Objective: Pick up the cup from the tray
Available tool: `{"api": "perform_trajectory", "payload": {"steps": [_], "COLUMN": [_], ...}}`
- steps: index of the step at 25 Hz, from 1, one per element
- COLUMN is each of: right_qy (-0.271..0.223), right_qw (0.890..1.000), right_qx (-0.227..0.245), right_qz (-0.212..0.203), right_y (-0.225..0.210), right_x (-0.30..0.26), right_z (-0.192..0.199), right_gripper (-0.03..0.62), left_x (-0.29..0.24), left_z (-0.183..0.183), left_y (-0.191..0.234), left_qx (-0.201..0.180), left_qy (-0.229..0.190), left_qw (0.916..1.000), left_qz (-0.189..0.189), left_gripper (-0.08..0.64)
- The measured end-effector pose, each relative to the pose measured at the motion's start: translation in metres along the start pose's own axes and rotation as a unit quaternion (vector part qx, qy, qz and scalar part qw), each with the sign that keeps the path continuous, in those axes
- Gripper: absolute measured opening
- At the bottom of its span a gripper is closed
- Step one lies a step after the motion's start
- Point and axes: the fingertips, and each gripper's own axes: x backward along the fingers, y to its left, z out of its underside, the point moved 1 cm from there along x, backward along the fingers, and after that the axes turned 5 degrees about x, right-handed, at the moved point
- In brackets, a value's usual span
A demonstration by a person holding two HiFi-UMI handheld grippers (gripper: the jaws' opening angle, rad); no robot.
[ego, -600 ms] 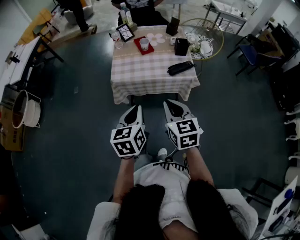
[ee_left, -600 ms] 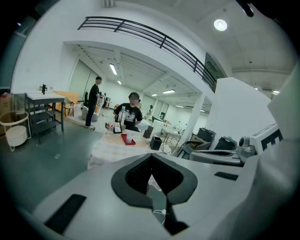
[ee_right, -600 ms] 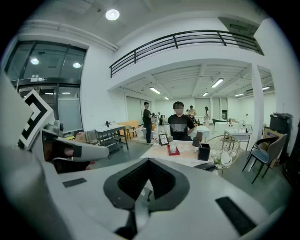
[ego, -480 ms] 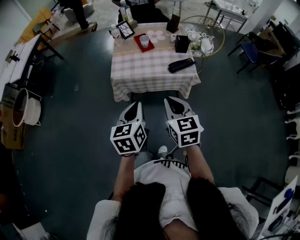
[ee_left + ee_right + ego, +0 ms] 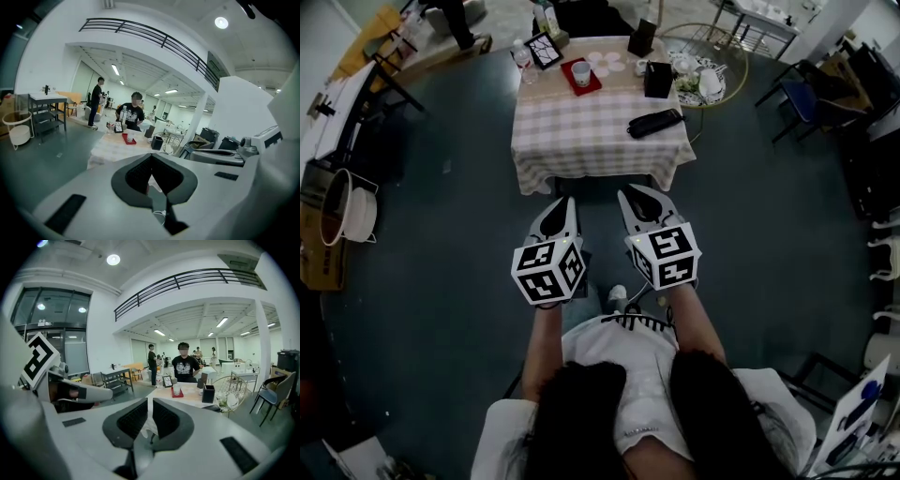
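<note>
**Dark-floored hall: both grippers empty, well short of the table.**

At 6 o'clock in the head view, the left gripper (image 5: 565, 204) and right gripper (image 5: 632, 194) sit side by side, each with its jaws together on nothing, aimed toward 12. The table (image 5: 581, 141) lies beyond them, well apart. A case (image 5: 654, 123) rests at its 3 o'clock side. The cup (image 5: 581, 72) stands upright on the tray (image 5: 593, 85) near the far edge, at about 11, with a frame (image 5: 546, 49) near it at 10 and a box (image 5: 658, 80) at 2. Likely risks: jaws not opened in time would knock the cup over, the long reach could sweep the case, and a low grip might drag the tray.
</note>
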Motion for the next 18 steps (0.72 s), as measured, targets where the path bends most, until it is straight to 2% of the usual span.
{"api": "perform_trajectory", "payload": {"steps": [1, 3, 7, 18], "right_qy": [-0.004, -0.010, -0.031, -0.047], "right_qw": [1.000, 1.000, 0.999, 0.999], "right_qx": [0.000, 0.000, -0.004, -0.009], "right_qz": [-0.007, -0.019, -0.013, 0.012], "right_y": [0.001, 0.001, -0.006, -0.049], "right_x": [-0.001, -0.005, -0.016, -0.097], "right_z": [-0.001, -0.004, -0.011, -0.045], "right_gripper": [0.023, 0.115, 0.225, 0.301], "left_x": [-0.001, -0.005, -0.019, -0.104], "left_z": [0.000, -0.003, -0.011, -0.053], "left_y": [0.000, 0.000, 0.004, 0.049], "left_qx": [0.000, -0.002, -0.002, -0.020], "left_qy": [0.000, -0.001, -0.004, 0.009], "left_qw": [1.0000, 1.0000, 1.0000, 0.9997], "left_qz": [-0.001, -0.003, -0.001, 0.009], "left_gripper": [0.005, 0.005, 0.006, 0.005]}}
